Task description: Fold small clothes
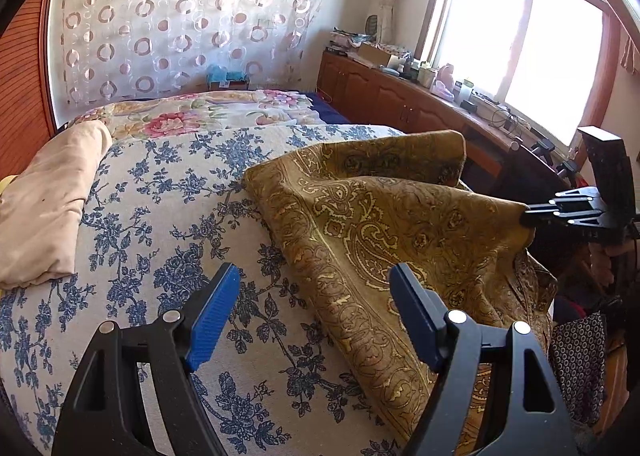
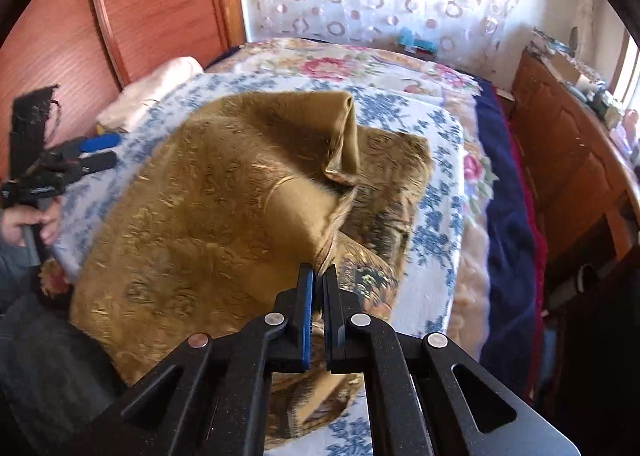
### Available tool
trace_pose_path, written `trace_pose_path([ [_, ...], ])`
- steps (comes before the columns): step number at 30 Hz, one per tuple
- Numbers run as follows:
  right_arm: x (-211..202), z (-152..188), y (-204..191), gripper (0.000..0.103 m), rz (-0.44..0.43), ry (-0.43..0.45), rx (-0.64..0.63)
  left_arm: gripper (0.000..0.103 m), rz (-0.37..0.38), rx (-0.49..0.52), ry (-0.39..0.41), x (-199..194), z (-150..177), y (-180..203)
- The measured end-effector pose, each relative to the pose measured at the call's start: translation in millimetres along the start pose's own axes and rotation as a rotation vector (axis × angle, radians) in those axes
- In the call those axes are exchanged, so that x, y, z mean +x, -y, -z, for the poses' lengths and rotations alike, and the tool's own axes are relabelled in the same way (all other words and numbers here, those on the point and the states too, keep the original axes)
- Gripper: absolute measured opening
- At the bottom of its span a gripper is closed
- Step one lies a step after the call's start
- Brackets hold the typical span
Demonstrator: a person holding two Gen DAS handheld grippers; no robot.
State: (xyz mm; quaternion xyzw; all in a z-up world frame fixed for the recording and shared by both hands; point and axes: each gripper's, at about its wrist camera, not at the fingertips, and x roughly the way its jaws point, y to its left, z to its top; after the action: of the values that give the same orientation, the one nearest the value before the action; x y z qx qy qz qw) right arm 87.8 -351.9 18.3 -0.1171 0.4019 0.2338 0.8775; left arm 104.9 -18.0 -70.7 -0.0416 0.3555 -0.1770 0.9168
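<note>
While pinched in right claw (image 2: pixel 318 276), gold cloth (image 2: pixel 208 196) draped bedward.

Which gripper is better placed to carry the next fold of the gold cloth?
Right. The right gripper is already shut on the gold cloth, lifting its edge; the left gripper is open, holding nothing.

Bedspread (image 1: pixel 152 216) left free; raised cloth (image 1: pixel 380 224) blocks right.

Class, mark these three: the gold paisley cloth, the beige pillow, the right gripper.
gold paisley cloth (image 1: pixel 360 224), left wrist view, its spread middle.
beige pillow (image 1: pixel 48 204), left wrist view, its top face.
right gripper (image 2: pixel 318 276), right wrist view, between fingertips pinching cloth.
</note>
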Motion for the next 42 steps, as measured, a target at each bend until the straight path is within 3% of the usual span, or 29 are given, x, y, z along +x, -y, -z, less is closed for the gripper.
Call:
trace_pose_path([
  [1, 1.0, -3.0, 2.1, 0.027, 0.005, 0.016, 0.007, 0.078, -0.002, 0.006, -0.002, 0.9, -0.2, 1.2],
  [3, -2.6, -12.1, 3.1, 0.039, -0.006, 0.065, 0.015, 0.078, -0.004, 0.016, -0.003, 0.9, -1.0, 3.4],
  [6, 7.0, -32.1, 7.9, 0.047, -0.012, 0.113, 0.032, 0.078, -0.003, 0.019, 0.008, -0.5, -4.2, 5.9],
  [9, 31.7, -54.3, 12.5, 0.047, 0.027, 0.103, 0.032, 0.078, -0.003, 0.019, 0.018, -1.2, -6.6, 7.9],
  [14, 88.7, -81.4, 40.9, 0.047, 0.105, 0.008, 0.095, 0.078, -0.006, 0.024, 0.017, -0.7, -4.9, 8.8],
  [18, 117.3, -86.4, 65.6, 0.047, 0.023, -0.055, 0.19, 0.078, -0.004, 0.021, 0.006, 1.8, -1.4, 7.6],
  [20, 119.9, -87.6, 66.4, 0.037, -0.022, -0.05, 0.193, 0.078, -0.002, 0.015, -0.002, 4.0, 0.8, 6.5],
  [22, 118.3, -86.3, 64.8, 0.005, -0.077, -0.04, 0.178, 0.078, 0.003, 0.012, -0.008, 5.3, 2.4, 7.0],
  [25, 100.0, -82.6, 65.4, 0.002, -0.059, 0.015, 0.137, 0.078, 0.005, 0.014, -0.016, 7.1, 3.7, 9.0],
  [29, 59.8, -85.1, 84.2, 0.002, 0.028, 0.109, 0.175, 0.078, 0.011, 0.027, -0.018, 6.1, 4.7, 13.6],
  [31, 51.3, -84.9, 93.5, 0.002, 0.098, 0.1, 0.176, 0.078, 0.016, 0.032, -0.019, 5.9, 5.0, 16.2],
  [33, 53.9, -81.6, 92.5, 0.003, 0.094, 0.059, 0.153, 0.078, 0.019, 0.036, -0.021, 5.3, 6.3, 18.4],
  [37, 42.4, -58.7, 85.9, 0.031, 0.173, 0.055, 0.11, 0.078, 0.02, 0.04, -0.024, 2.8, 9.6, 19.1],
  [42, 6.6, -7.1, 59.8, 0.032, 0.164, 0.108, 0.089, 0.078, 0.007, 0.046, -0.014, -3.5, 13.3, 20.8],
])
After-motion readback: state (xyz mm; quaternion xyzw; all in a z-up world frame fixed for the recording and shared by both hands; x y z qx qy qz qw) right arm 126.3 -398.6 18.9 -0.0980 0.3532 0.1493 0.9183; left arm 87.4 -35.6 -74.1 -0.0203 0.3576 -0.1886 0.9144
